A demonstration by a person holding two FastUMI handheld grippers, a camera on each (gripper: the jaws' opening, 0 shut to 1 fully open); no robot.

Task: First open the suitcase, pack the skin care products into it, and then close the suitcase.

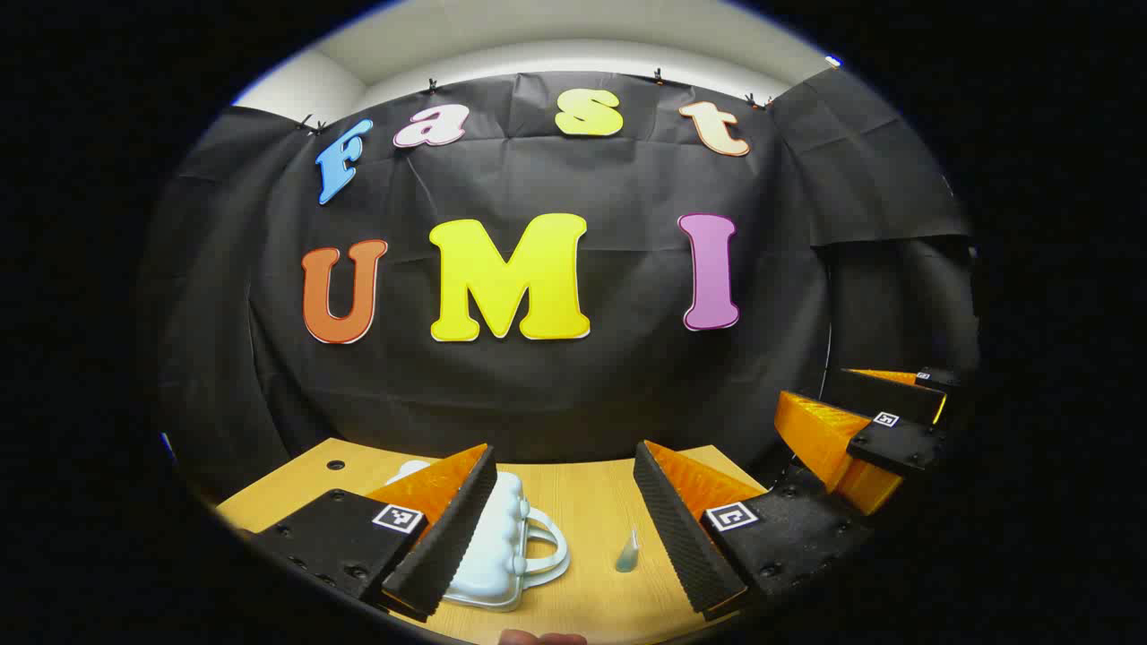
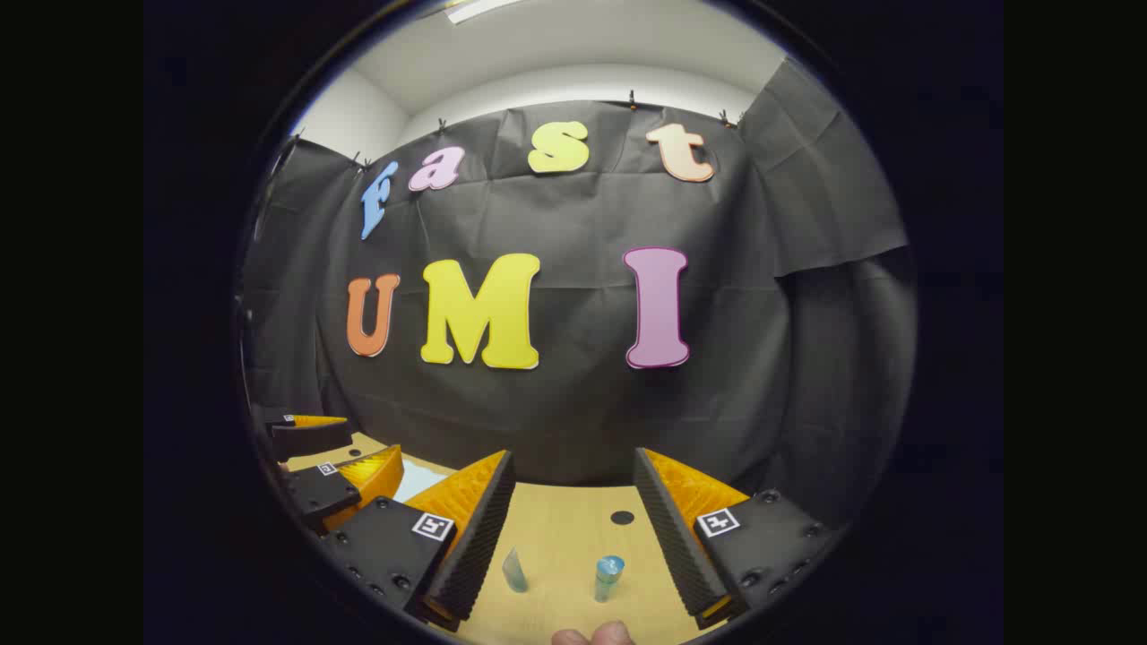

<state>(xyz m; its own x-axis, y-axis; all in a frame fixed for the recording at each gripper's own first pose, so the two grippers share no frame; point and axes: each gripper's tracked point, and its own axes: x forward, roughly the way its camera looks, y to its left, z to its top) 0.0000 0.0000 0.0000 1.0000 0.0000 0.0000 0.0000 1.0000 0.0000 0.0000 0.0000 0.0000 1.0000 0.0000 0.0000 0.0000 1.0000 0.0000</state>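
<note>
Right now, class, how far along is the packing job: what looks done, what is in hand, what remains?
Nothing looks done: the pale blue suitcase lies shut on the table. Nothing is in hand: the left claw and right claw both hover open. Left to do: open the suitcase, pack the small tube and the blue-capped bottle standing on the table, then close it.

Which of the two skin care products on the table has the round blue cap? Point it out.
The small bottle on the right, standing upright with a round blue cap. The tube to its left tapers to a flat top instead.
</note>
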